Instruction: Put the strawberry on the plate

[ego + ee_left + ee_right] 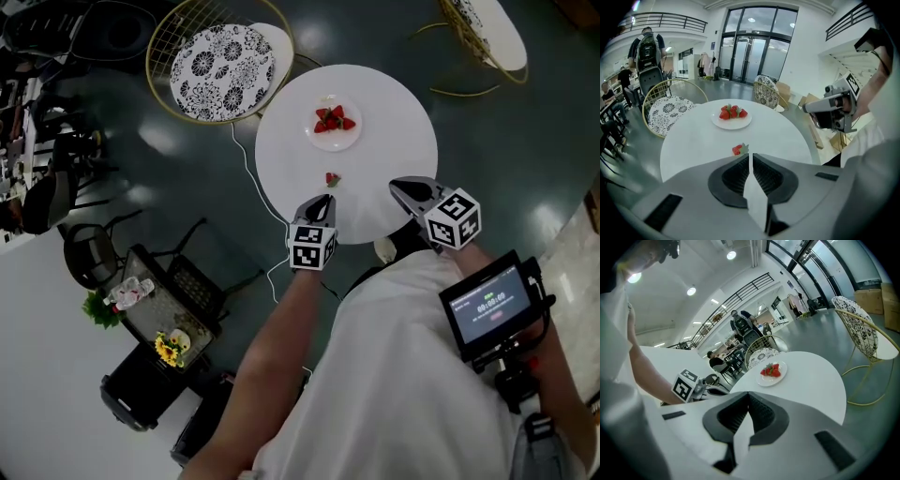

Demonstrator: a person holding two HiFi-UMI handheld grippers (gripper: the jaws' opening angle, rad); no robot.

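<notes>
A single red strawberry (332,179) lies on the round white table (398,122), short of a small white plate (320,142) that holds several strawberries (335,119). My left gripper (324,199) hovers just behind the lone berry, jaws shut and empty. In the left gripper view the lone strawberry (737,149) sits just ahead and a little left of the left gripper's (750,154) tips, with the plate (740,124) farther on. My right gripper (397,187) is over the table's near right edge, shut and empty. In the right gripper view the plate (768,381) lies ahead of the right gripper (748,393).
A gold wire chair with a patterned cushion (221,71) stands at the table's far left, and another chair (483,33) at the far right. A white cable (246,164) runs over the dark floor by the table. People and chairs (647,47) are in the background.
</notes>
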